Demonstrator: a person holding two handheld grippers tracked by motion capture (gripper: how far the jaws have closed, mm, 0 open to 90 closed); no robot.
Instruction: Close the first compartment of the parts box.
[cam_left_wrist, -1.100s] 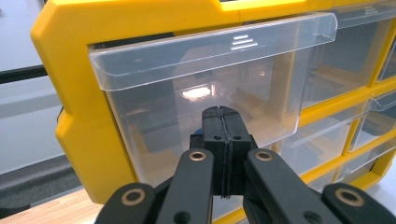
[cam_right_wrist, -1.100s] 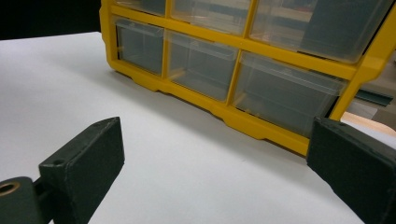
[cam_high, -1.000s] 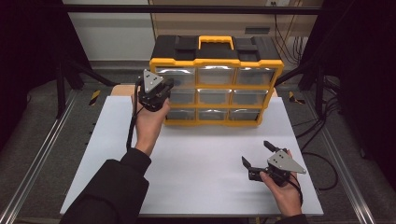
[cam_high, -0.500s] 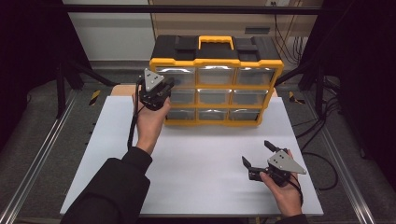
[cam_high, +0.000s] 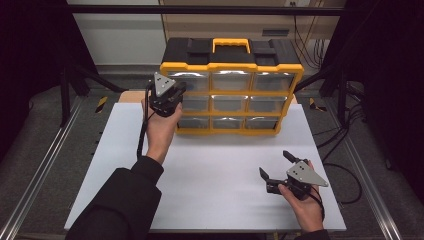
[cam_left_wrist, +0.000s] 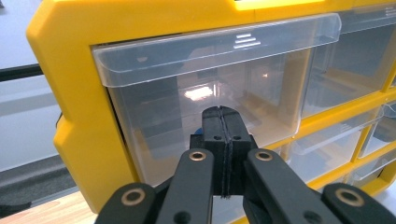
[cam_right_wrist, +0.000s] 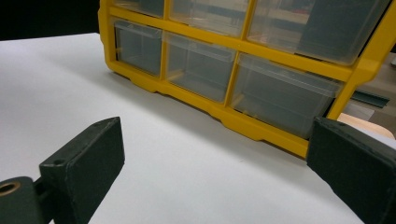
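We see yellow drawer organiser (cam_high: 231, 67) standing upright at far edge of white table (cam_high: 210, 175). Left gripper (cam_high: 176, 95) up at its left column; in left gripper view jaws pressed together, nothing between, tips right at front of clear top-left drawer (cam_left_wrist: 177, 84), contact possibly made, we cannot tell. Right gripper (cam_high: 276, 165) low over table near right front, jaws spread wide, empty, well apart from organiser.

We see a yellow drawer organizer (cam_high: 231, 95) with a black top, a yellow handle (cam_high: 231, 45) and clear drawers (cam_left_wrist: 205, 88). Our worktop (cam_high: 210, 175) is white; each hand-held gripper (cam_left_wrist: 223, 154) is black with a grey plate (cam_high: 306, 173).
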